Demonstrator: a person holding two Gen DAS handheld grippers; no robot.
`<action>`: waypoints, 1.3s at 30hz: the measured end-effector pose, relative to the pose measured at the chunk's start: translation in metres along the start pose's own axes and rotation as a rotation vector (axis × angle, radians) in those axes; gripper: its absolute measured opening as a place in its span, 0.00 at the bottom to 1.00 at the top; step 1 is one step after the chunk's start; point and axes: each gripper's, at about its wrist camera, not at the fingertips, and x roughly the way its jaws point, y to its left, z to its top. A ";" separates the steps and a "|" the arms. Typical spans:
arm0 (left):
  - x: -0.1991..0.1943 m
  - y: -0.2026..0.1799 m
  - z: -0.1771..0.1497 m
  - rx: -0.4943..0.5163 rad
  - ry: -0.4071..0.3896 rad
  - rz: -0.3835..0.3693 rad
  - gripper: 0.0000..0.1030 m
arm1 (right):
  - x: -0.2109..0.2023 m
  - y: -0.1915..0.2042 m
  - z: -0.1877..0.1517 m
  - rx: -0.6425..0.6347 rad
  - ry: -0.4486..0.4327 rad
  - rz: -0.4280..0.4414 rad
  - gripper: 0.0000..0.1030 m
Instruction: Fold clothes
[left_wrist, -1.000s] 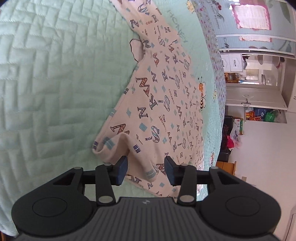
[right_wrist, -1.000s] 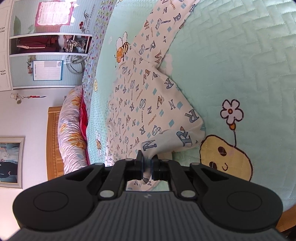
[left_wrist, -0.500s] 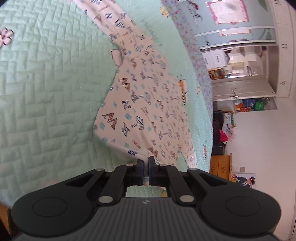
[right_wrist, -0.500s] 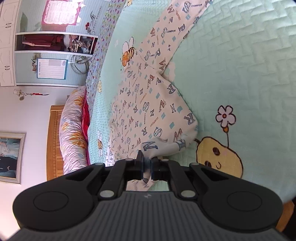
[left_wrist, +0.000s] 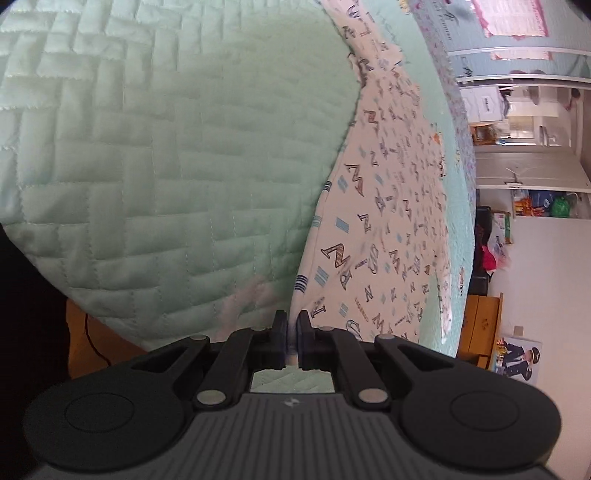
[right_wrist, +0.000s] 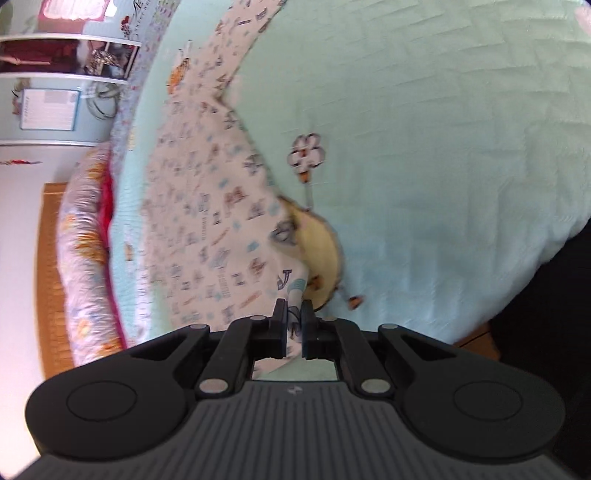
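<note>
A cream garment (left_wrist: 384, 206) printed with blue and brown letters lies stretched over a mint quilted bedspread (left_wrist: 147, 147). My left gripper (left_wrist: 291, 325) is shut on one near corner of it. In the right wrist view the same garment (right_wrist: 199, 206) runs away to the upper left, and my right gripper (right_wrist: 294, 317) is shut on its other near corner. Both held corners are lifted a little off the bed. The cloth between the two corners is pulled fairly flat. The right wrist view is blurred by motion.
The bedspread (right_wrist: 443, 147) carries a flower (right_wrist: 306, 155) and a yellow cartoon figure (right_wrist: 321, 254) beside the garment. A floral pillow (right_wrist: 85, 236) and wooden headboard (right_wrist: 51, 258) lie at the left. The bed's near edge (left_wrist: 110, 325) drops to a wooden frame. Cabinets (left_wrist: 524, 110) stand beyond.
My left gripper went from open around the hem to shut on it. Both grippers have pulled the garment back toward the bed's near edge, stretching it out.
</note>
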 end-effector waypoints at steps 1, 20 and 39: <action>-0.002 0.000 0.000 0.010 -0.002 -0.005 0.04 | -0.002 -0.001 0.000 -0.019 -0.011 -0.013 0.14; 0.015 -0.010 -0.001 0.112 -0.019 0.027 0.03 | 0.036 0.028 -0.001 -0.331 -0.002 -0.015 0.02; -0.032 0.012 -0.005 0.073 -0.097 0.045 0.24 | -0.013 0.023 -0.008 -0.284 -0.139 -0.185 0.14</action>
